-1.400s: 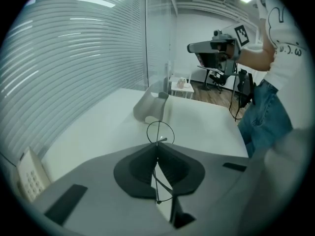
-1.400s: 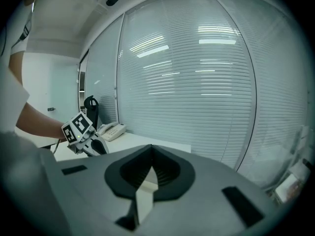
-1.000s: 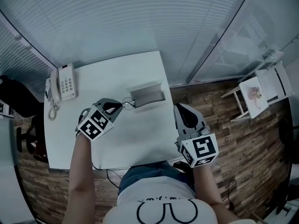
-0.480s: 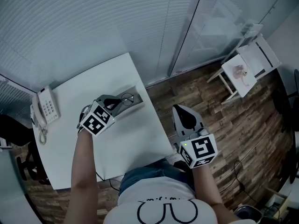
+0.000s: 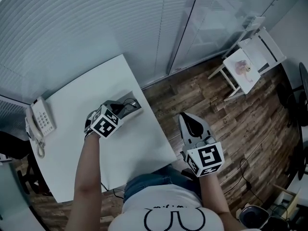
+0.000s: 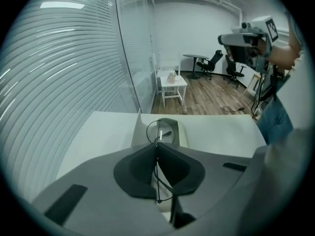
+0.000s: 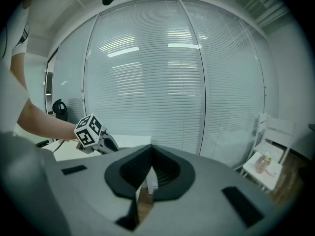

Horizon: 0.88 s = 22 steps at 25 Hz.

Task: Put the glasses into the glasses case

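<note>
Thin wire-rimmed glasses (image 6: 156, 131) hang from my left gripper (image 6: 157, 144), whose jaws are shut on the frame. One round lens sits over the open grey glasses case (image 6: 178, 132) just ahead. In the head view the left gripper (image 5: 122, 109) points down at the case (image 5: 133, 104) near the white table's far right edge, with the glasses (image 5: 127, 101) at its mouth. My right gripper (image 5: 186, 114) hovers off the table's right side above the wooden floor. Its jaws (image 7: 151, 146) meet at the tips with nothing between them.
A white desk phone (image 5: 41, 123) sits at the table's (image 5: 139, 148) left end. Closed blinds and a glass partition run behind the table. A small white side table (image 5: 243, 69) with a pink item stands on the wooden floor to the right. Office chairs (image 6: 214, 60) stand further off.
The left gripper has carried the glasses from beside the case to over its opening and lower. The head view has swung, so the table sits further left. The right gripper stays off the table edge.
</note>
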Available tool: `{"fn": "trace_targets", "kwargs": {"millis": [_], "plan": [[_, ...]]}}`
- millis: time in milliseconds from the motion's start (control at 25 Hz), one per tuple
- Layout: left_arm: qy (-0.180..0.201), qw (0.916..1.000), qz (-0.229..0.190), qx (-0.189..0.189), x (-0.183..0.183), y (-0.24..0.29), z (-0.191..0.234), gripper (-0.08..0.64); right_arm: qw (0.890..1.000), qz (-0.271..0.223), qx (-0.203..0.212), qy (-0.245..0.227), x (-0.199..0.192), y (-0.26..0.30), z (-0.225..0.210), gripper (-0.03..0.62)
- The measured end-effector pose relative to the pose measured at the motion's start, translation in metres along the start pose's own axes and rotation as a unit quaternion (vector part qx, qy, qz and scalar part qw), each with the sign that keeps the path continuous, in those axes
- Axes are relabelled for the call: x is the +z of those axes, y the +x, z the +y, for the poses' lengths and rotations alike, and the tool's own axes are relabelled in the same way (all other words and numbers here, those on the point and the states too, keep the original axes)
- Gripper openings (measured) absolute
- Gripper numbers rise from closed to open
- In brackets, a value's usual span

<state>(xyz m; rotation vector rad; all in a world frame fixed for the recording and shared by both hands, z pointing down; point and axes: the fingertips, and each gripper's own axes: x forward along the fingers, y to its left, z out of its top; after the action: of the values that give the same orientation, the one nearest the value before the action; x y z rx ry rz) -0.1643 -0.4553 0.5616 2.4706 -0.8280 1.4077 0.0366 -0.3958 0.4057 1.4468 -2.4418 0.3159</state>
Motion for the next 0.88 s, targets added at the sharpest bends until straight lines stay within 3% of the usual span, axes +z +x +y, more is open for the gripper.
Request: {"fn": "trace_targets", "kwargs": {"millis": [160, 480, 680, 880], "plan": [[0.02, 0.9992, 0.031, 0.015, -0.012, 0.013, -0.005, 0.023, 1.0, 0.006, -0.001, -0.005, -0.002, 0.003, -0.001, 0.011], [0.022, 0.9993, 0.027, -0.015, -0.018, 0.014, -0.021, 0.026, 1.0, 0.004, 0.011, -0.011, 0.002, 0.009, 0.008, 0.011], [0.02, 0.9995, 0.022, 0.007, -0.018, 0.004, -0.012, 0.12, 1.0, -0.003, 0.02, -0.018, 0.006, 0.009, 0.015, 0.011], [-0.01, 0.9983, -0.028, 0.05, -0.001, -0.032, -0.001, 0.113, 0.999, -0.019, 0.03, -0.024, 0.02, 0.004, 0.018, 0.011]]}}
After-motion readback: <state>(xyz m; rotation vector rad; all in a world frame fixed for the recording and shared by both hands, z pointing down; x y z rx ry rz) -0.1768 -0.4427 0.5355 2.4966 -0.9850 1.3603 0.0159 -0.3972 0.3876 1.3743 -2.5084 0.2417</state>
